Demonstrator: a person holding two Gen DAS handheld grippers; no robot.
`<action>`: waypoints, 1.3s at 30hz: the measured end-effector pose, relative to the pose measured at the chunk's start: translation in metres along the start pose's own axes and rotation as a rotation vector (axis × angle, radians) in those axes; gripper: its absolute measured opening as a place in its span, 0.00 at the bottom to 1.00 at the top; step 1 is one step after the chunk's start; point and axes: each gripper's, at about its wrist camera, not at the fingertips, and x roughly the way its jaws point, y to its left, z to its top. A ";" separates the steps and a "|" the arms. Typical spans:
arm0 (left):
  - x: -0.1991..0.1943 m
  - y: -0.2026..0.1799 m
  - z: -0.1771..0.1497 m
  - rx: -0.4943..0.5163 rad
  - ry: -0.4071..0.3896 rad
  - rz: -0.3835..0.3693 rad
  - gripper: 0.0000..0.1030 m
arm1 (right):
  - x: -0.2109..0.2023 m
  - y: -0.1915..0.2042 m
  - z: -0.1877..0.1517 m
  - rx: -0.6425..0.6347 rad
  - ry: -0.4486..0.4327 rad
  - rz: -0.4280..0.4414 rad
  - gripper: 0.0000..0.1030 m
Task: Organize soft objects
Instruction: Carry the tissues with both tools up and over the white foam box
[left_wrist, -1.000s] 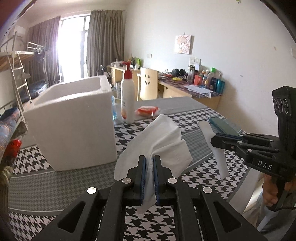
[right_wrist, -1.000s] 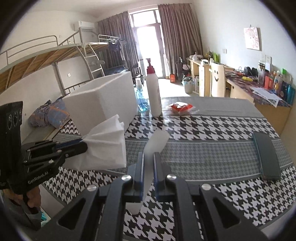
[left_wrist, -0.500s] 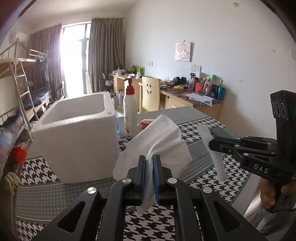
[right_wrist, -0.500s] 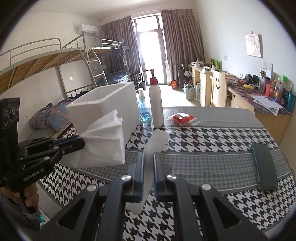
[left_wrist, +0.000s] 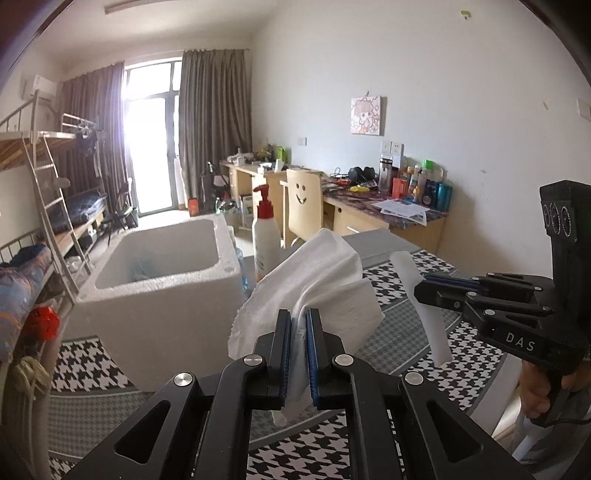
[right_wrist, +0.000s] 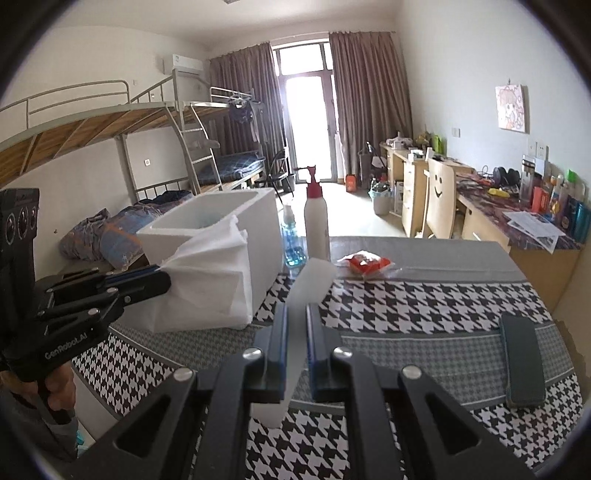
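My left gripper (left_wrist: 298, 314) is shut on a crumpled white tissue (left_wrist: 317, 280), held above the houndstooth table near the open white foam box (left_wrist: 162, 280). The tissue also shows in the right wrist view (right_wrist: 210, 280), in front of the box (right_wrist: 225, 218). My right gripper (right_wrist: 296, 310) is shut on a flat white foam strip (right_wrist: 310, 284); it also shows in the left wrist view (left_wrist: 419, 295), held in the air to the right of the tissue. Something blue lies inside the box (left_wrist: 142, 267).
A white pump bottle with a red top (right_wrist: 316, 221), a blue bottle (right_wrist: 293, 247) and a red snack packet (right_wrist: 365, 263) stand behind the box. A dark flat case (right_wrist: 522, 363) lies at the table's right. Bunk beds are on the left, desks on the right.
Both grippers have risen with their loads. The view now looks down into the foam box, and the left gripper with the tissue has come a little closer to it.
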 end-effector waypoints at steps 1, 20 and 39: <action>0.000 0.001 0.002 0.000 -0.003 0.000 0.09 | 0.000 0.000 0.002 -0.001 -0.005 0.000 0.11; 0.006 0.013 0.039 -0.001 -0.050 0.017 0.09 | 0.001 0.004 0.030 -0.035 -0.043 0.002 0.11; 0.002 0.024 0.067 0.003 -0.120 0.062 0.09 | 0.008 0.011 0.062 -0.073 -0.072 -0.001 0.11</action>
